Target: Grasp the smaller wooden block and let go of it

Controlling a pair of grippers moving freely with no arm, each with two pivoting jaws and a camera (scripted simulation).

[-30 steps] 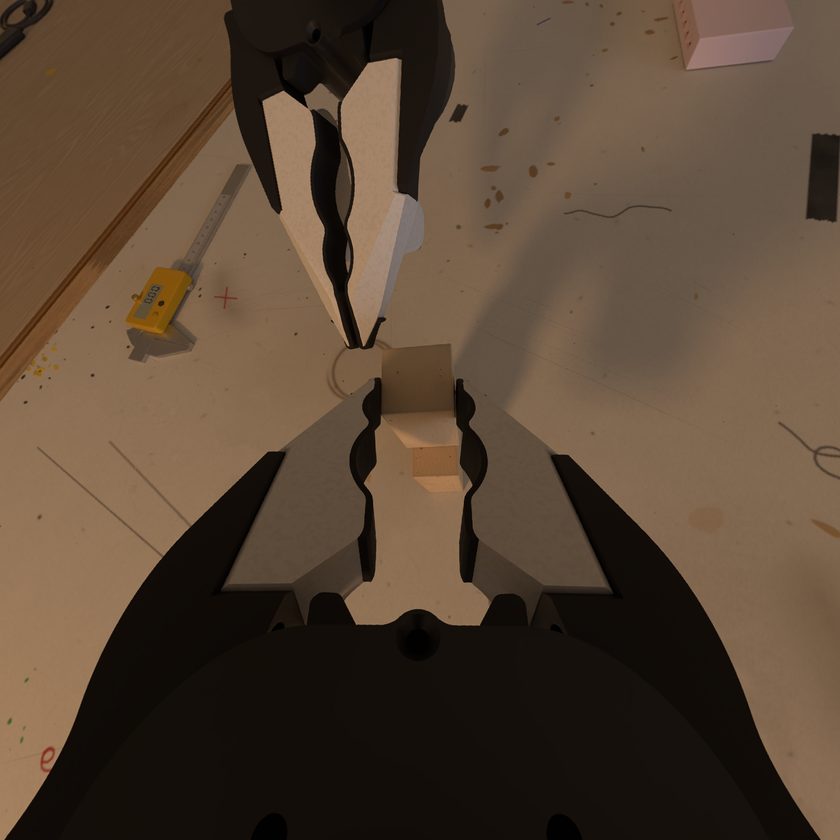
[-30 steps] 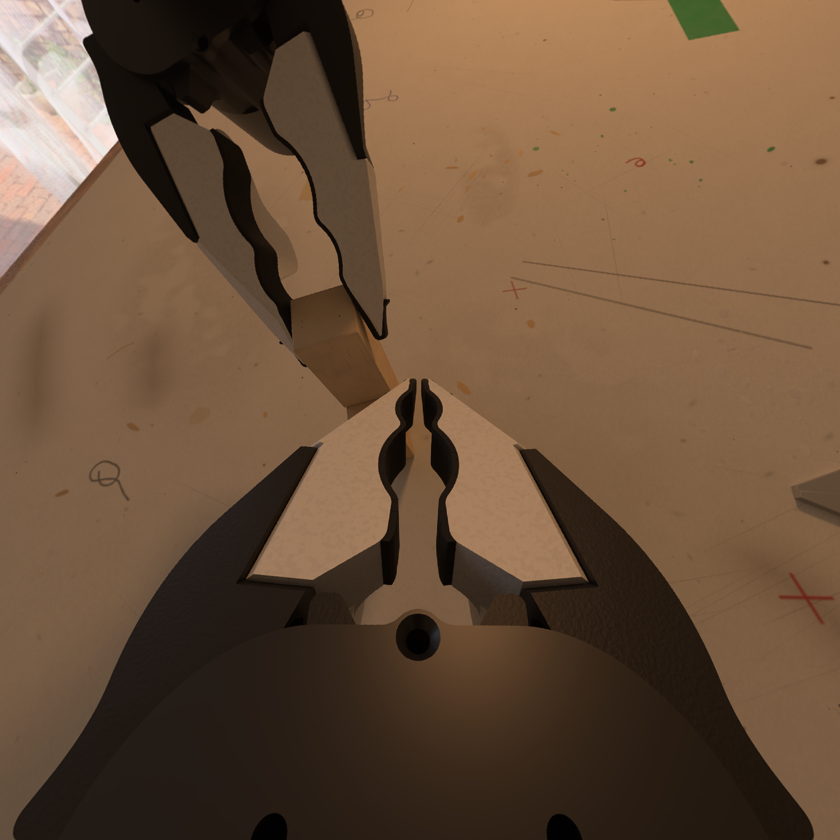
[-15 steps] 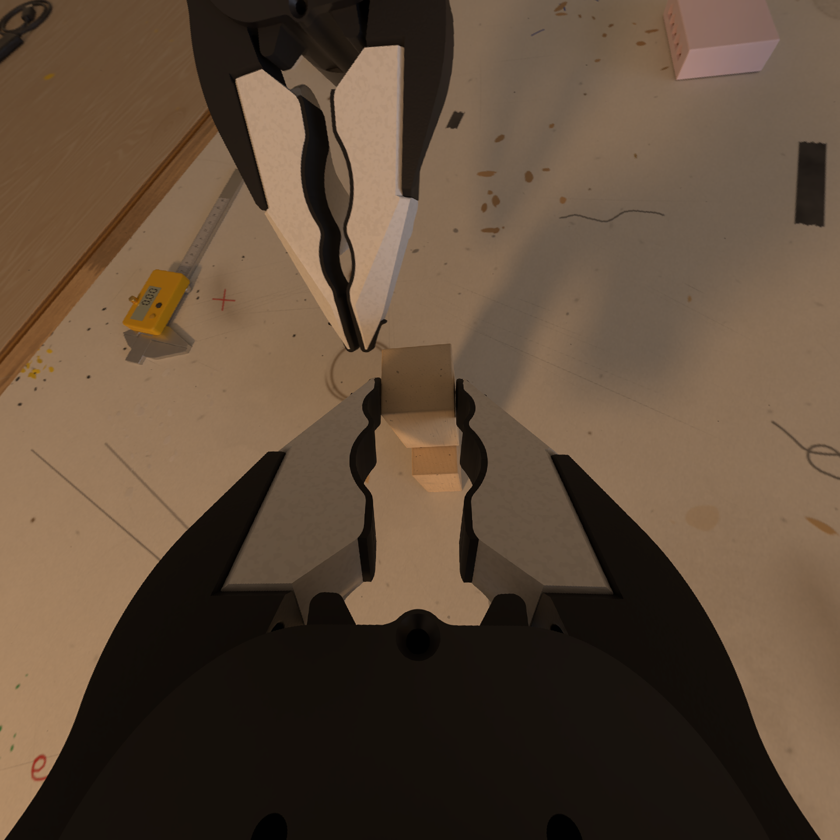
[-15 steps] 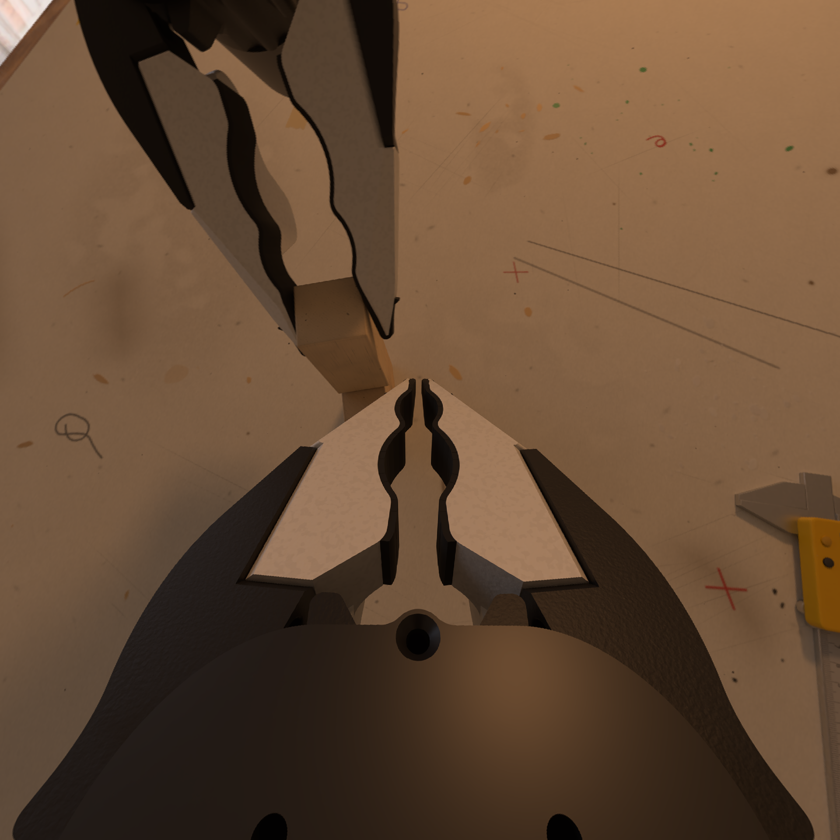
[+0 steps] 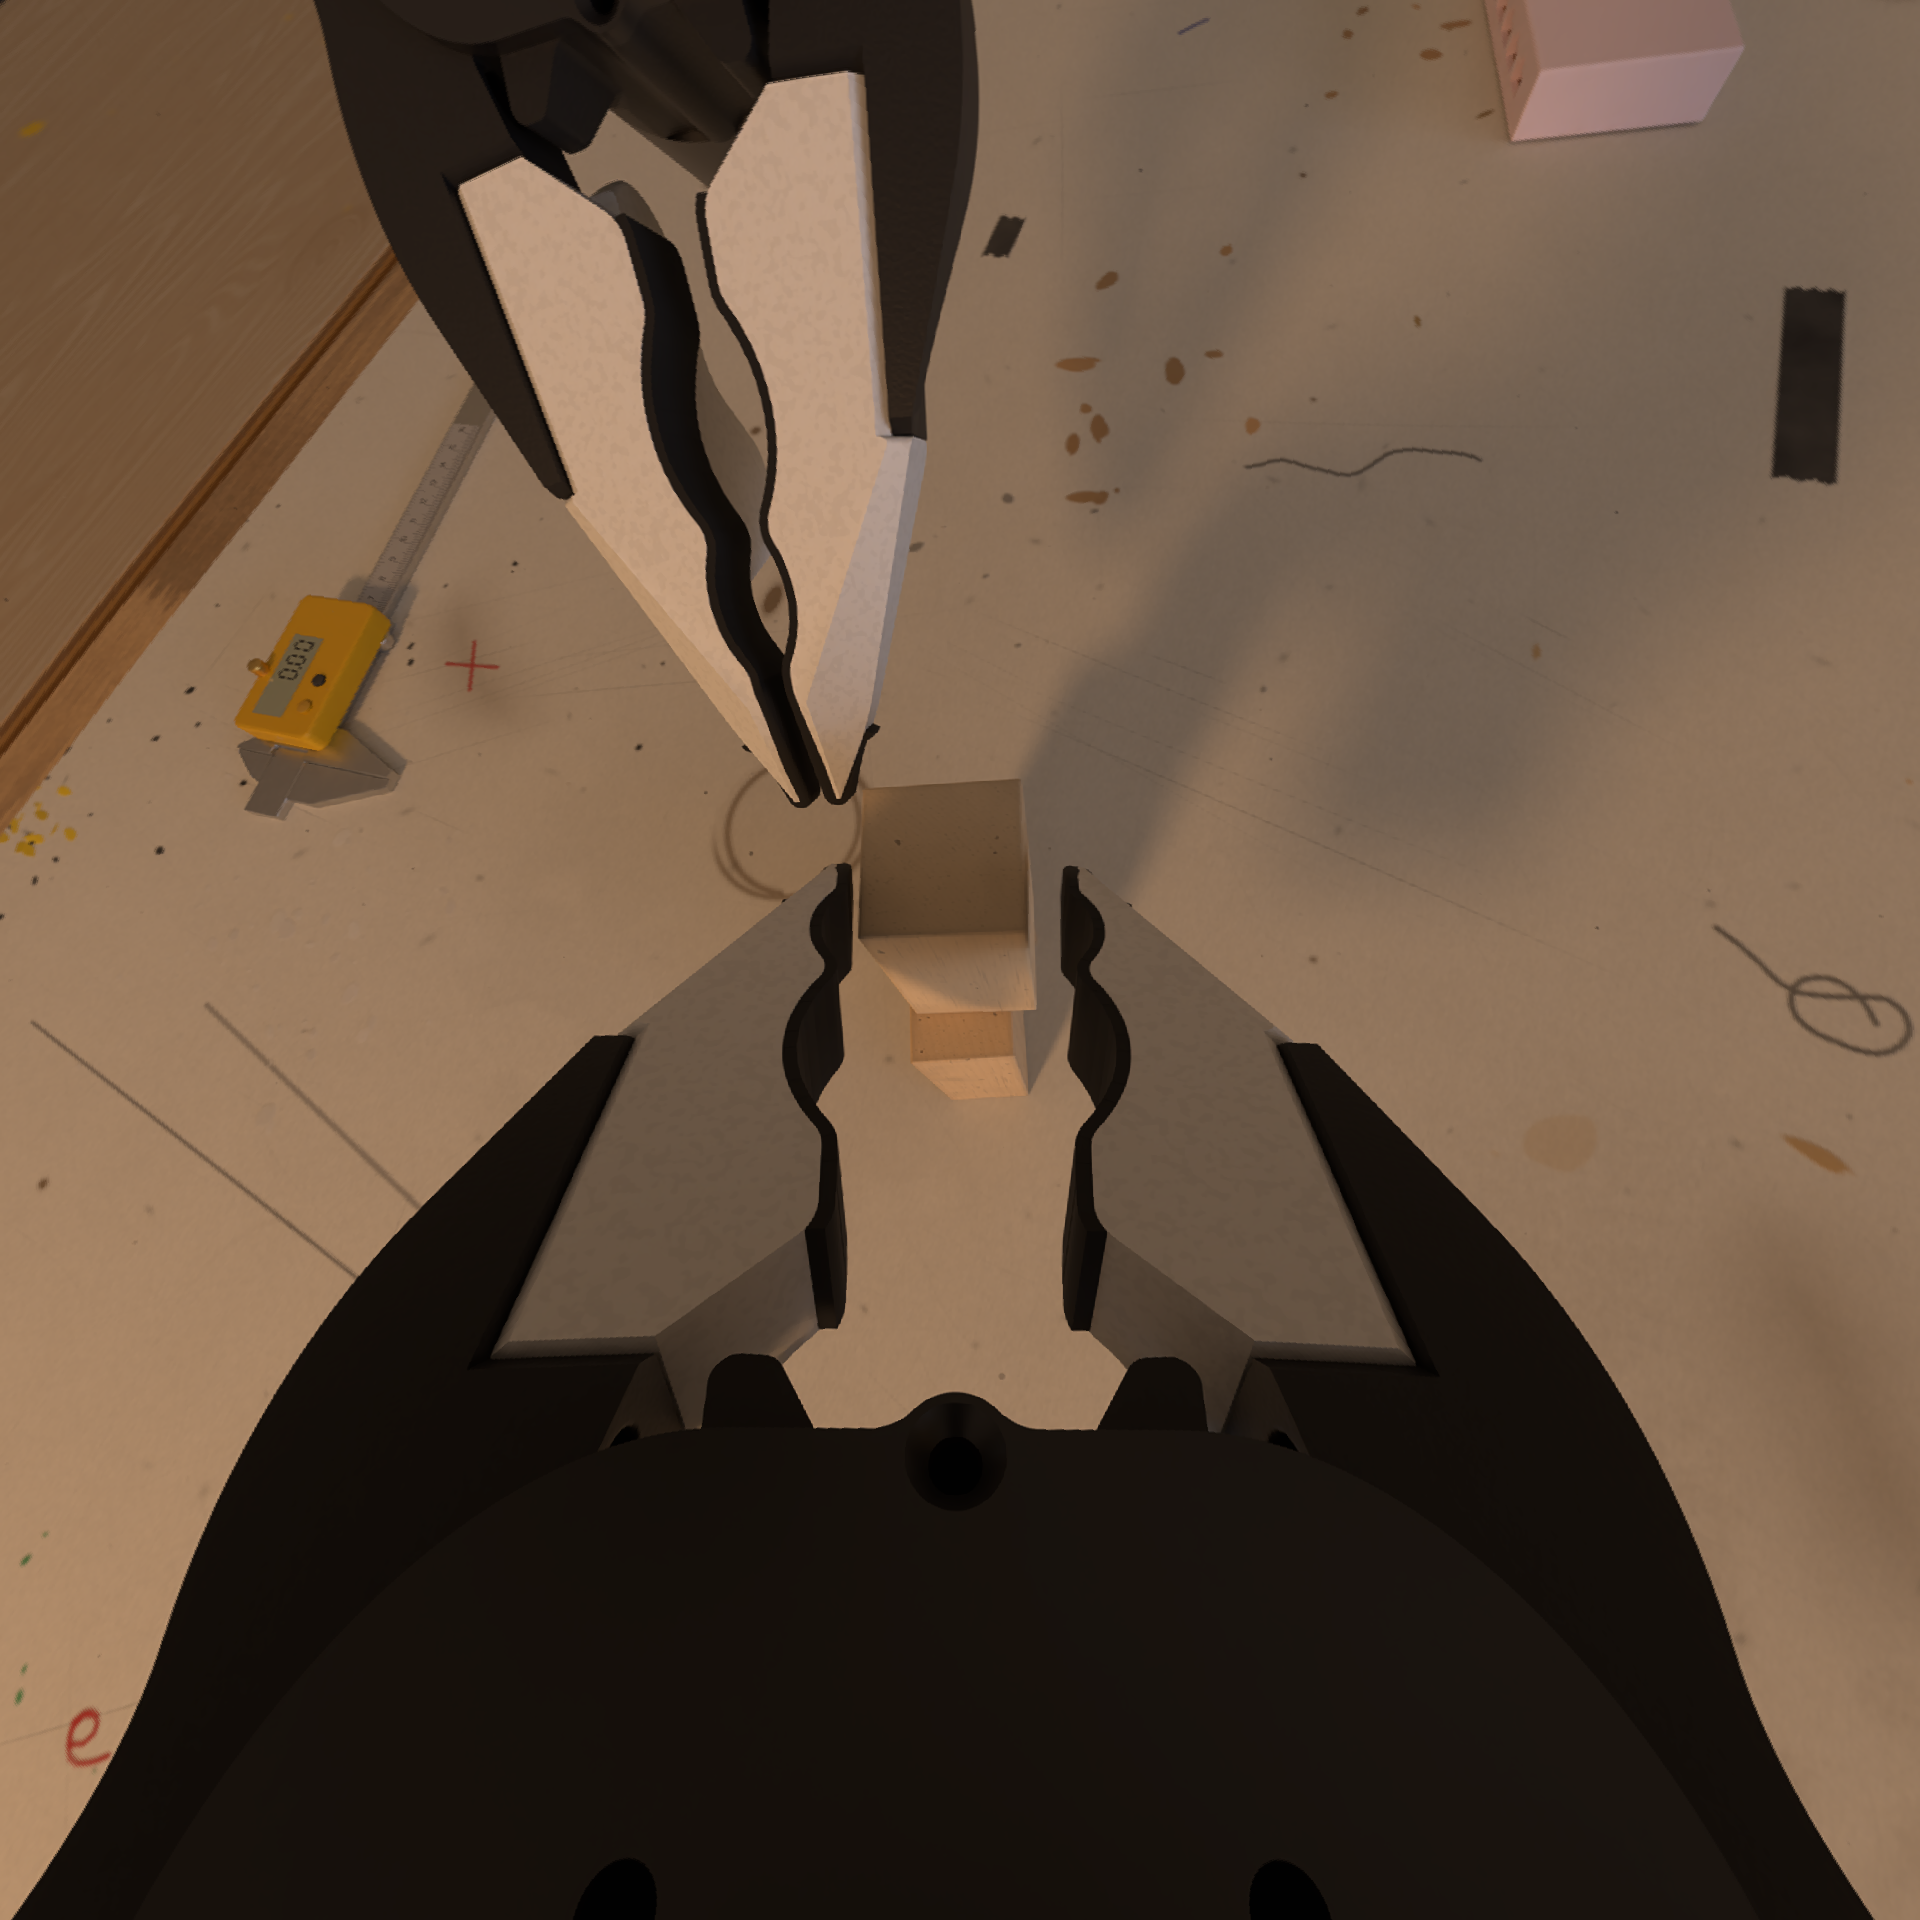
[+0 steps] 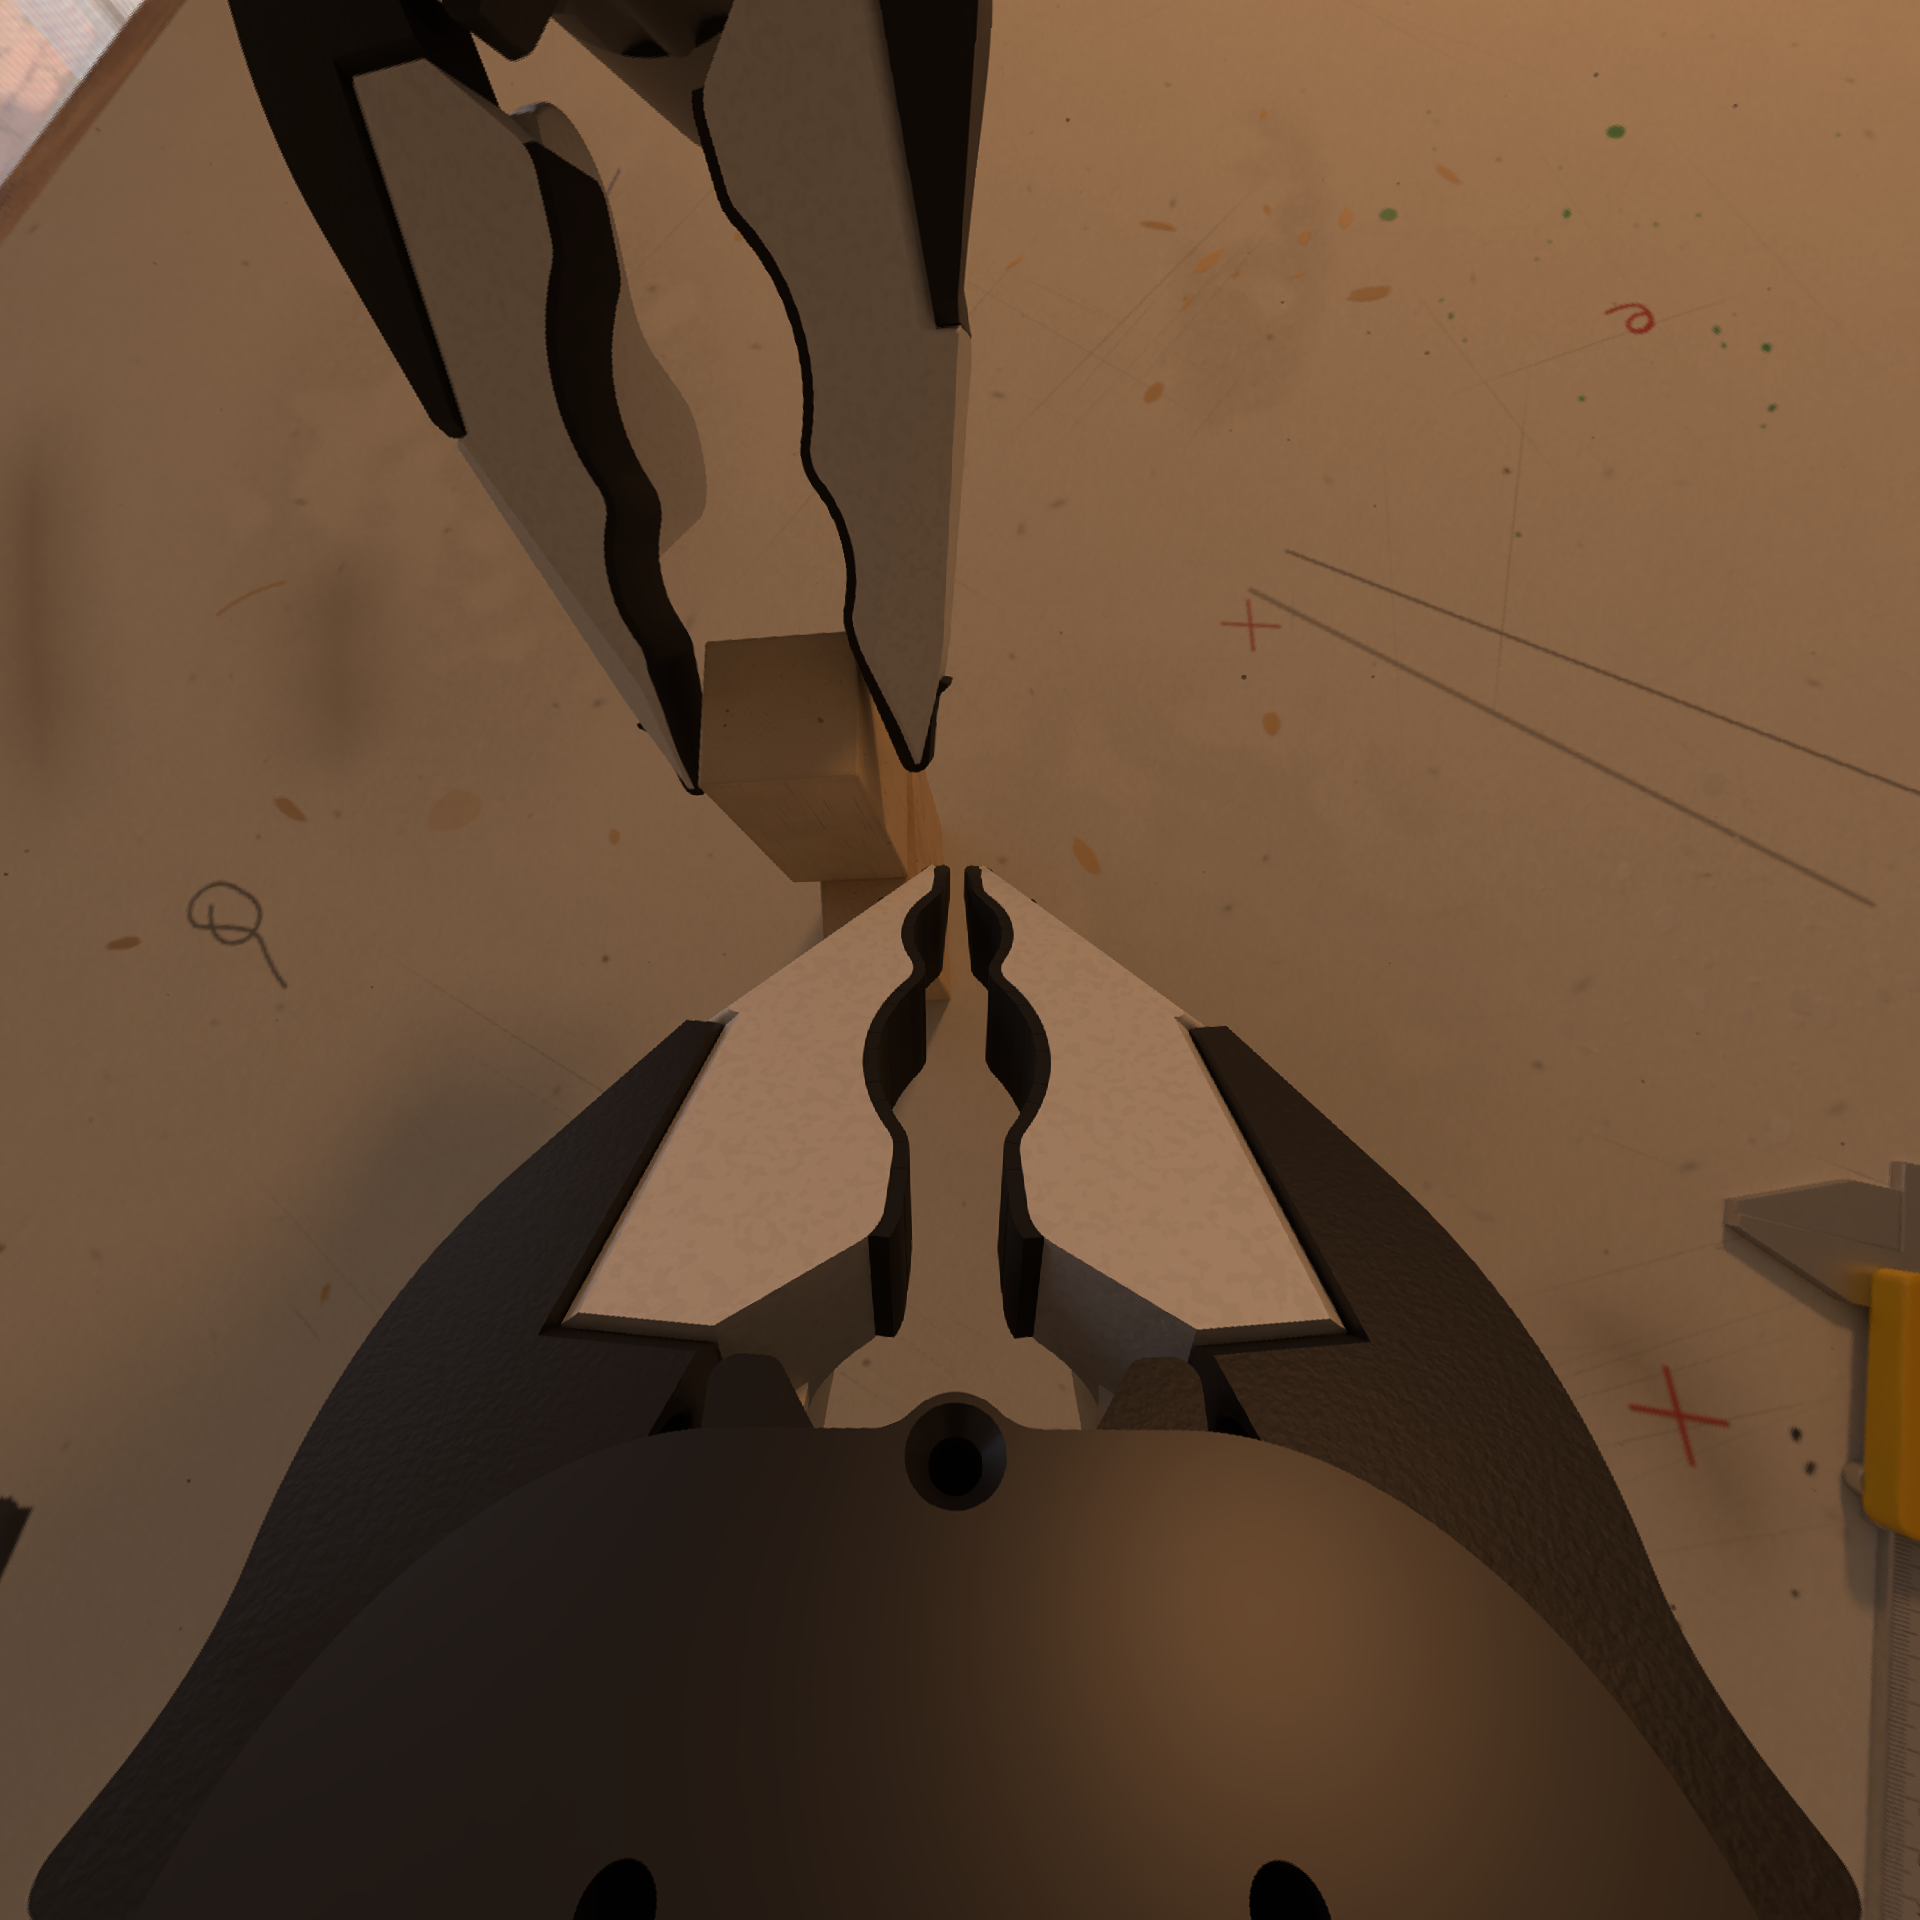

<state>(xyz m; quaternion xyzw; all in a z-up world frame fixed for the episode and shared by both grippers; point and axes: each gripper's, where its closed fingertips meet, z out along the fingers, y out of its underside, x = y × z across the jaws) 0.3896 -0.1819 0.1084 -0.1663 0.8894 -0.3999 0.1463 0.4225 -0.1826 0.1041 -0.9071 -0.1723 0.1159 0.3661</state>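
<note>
A light wooden block (image 5: 940, 862) stands on top of a second wooden block (image 5: 966, 1055) that shows narrower beneath it. My left gripper (image 5: 956, 883) straddles the upper block with its jaws open. The left finger is at the block's side and the right finger (image 5: 1081, 935) stands a little off it. In the right wrist view the same block (image 6: 779, 727) sits between the left gripper's (image 6: 800, 769) fingers. My right gripper (image 6: 956, 873) is shut and empty, its tips just beside the blocks. It also shows in the left wrist view (image 5: 821, 795).
A yellow digital caliper (image 5: 312, 675) lies on the table to the left and also shows in the right wrist view (image 6: 1891, 1403). A pink box (image 5: 1610, 62) stands far right. A black tape strip (image 5: 1808, 384) and a wooden board (image 5: 156, 312) lie on the marked tabletop (image 5: 1455, 935).
My left gripper's jaws have widened and its right finger has come off the block. My right gripper has shifted while staying shut, and the caliper has come into its view.
</note>
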